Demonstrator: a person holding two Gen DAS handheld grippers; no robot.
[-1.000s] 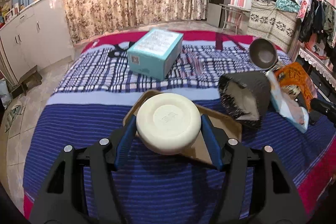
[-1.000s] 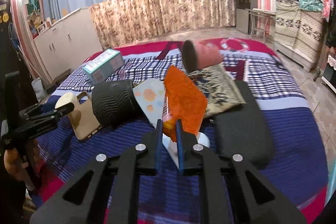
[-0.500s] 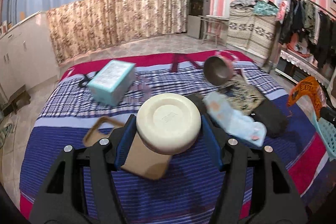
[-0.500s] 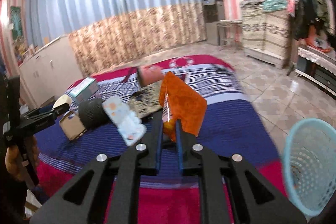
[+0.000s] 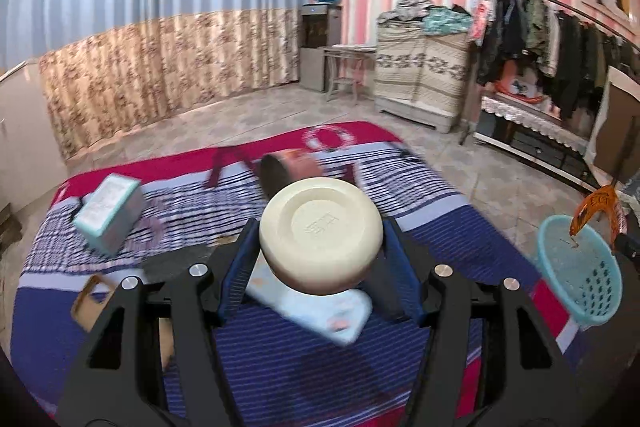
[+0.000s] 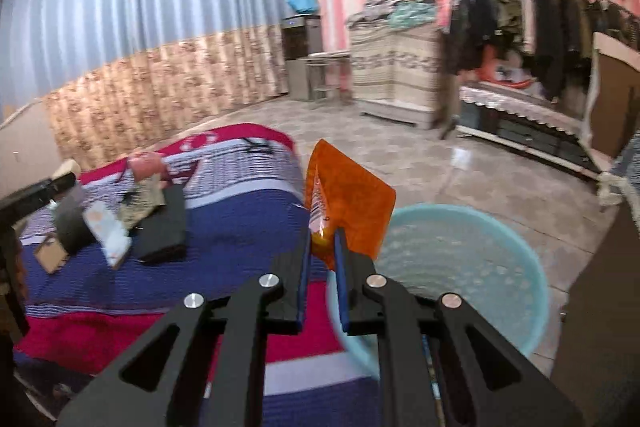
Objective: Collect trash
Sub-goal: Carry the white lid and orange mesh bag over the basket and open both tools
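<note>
teal basket (image 6: 460,259) (contents unclear), orange wrapper (image 6: 348,203) above

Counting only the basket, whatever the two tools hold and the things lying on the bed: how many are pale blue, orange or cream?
Pale blue: 3 (basket, box, soft pack)
Orange: 1 (wrapper)
Cream: 1 (bowl)
Total: 5

Open tiled floor (image 6: 460,179) is lying clear around the blue basket (image 6: 460,267), while scattered clutter (image 6: 116,223) is crowding the bed (image 6: 240,227) alongside.
</note>
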